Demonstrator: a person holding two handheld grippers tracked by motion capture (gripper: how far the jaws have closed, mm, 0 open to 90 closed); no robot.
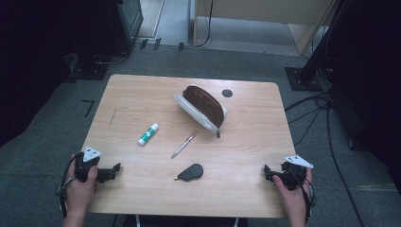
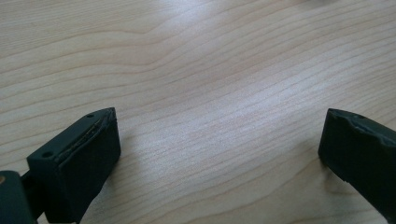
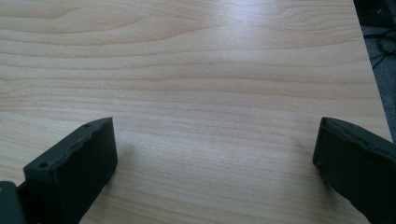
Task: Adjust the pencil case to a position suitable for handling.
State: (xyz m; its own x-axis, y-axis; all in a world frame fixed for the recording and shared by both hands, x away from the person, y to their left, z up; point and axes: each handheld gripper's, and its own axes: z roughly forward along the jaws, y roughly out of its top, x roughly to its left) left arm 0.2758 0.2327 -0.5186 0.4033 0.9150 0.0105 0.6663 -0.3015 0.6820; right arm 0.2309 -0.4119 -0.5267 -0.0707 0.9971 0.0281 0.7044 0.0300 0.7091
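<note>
My left gripper [image 1: 108, 172] lower left of frame, fingers apart, nothing between, bare tabletop [image 1: 142, 94] under them. My right gripper [image 1: 272, 174] lower right, fingers apart too, empty. Pencil case [image 1: 201, 106] upper centre of tabletop, unzipped, brown inside, contents not readable. Glue stick [image 1: 148, 134], pen [image 1: 184, 144], black oval thing [image 1: 190, 172] lie loose outside case, well apart from both grippers.

On the wooden desk [image 1: 142, 94] an open pencil case [image 1: 201, 106] lies near the middle, with a glue stick [image 1: 148, 134] and a pen [image 1: 184, 144] in front of it and a dark teardrop-shaped object [image 1: 190, 172] nearer the person. The left gripper [image 1: 111, 171] and right gripper [image 1: 268, 172] rest at the desk's near corners.
</note>
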